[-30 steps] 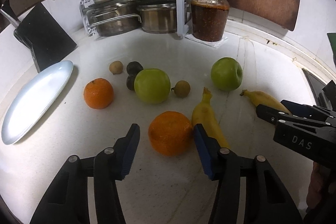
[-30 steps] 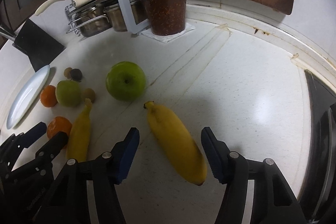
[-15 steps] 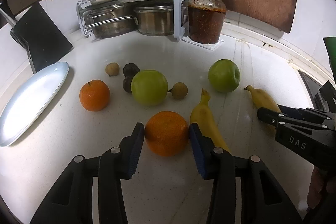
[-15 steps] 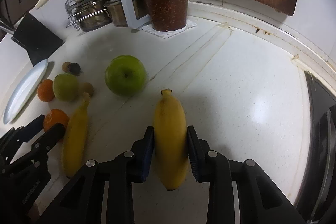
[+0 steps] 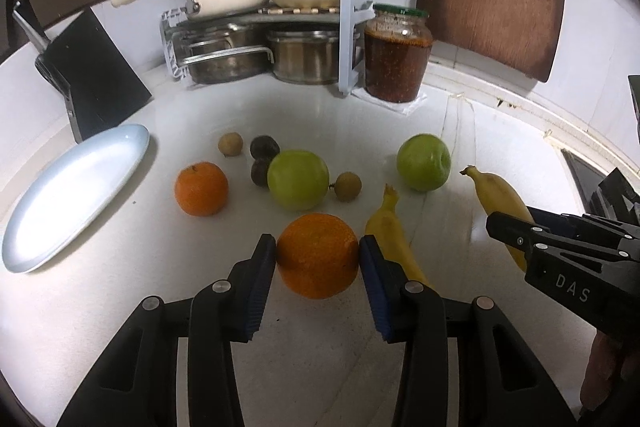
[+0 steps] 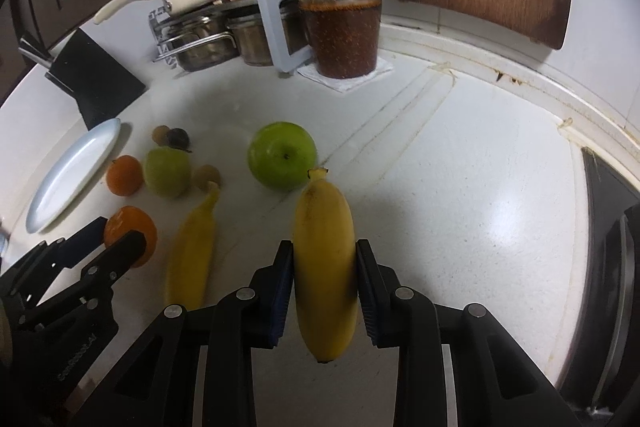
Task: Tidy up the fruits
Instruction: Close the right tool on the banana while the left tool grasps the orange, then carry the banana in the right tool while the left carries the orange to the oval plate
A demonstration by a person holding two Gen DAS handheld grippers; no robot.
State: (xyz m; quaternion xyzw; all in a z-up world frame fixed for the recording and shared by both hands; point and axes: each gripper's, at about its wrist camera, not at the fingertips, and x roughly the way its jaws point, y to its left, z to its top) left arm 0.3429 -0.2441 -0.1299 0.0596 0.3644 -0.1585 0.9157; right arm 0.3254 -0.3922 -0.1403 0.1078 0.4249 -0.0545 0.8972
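The left hand-held gripper is clamping its blue pads on the nearest orange, which is sitting low over the white surface; whether it is clear of the surface cannot be told. Its jaws have just been closing onto that fruit. The right hand-held gripper is gripping a banana by its middle, jaws having just been closing around it, the stalk end pointing away towards the wall.

Between the two grippers a second banana is lying loose on the surface. Beyond it a green apple is resting near the held banana's tip, and another green apple is sitting in the middle cluster, with a small brown fruit just beside it and two dark round fruits touching its far side. Another brown fruit is lying a little further back. A second orange is sitting apart to the left.

The pale blue plate at the far left is holding nothing yet, so the sorting is looking barely begun: two fruits are being picked, none placed, and seven more are waiting.
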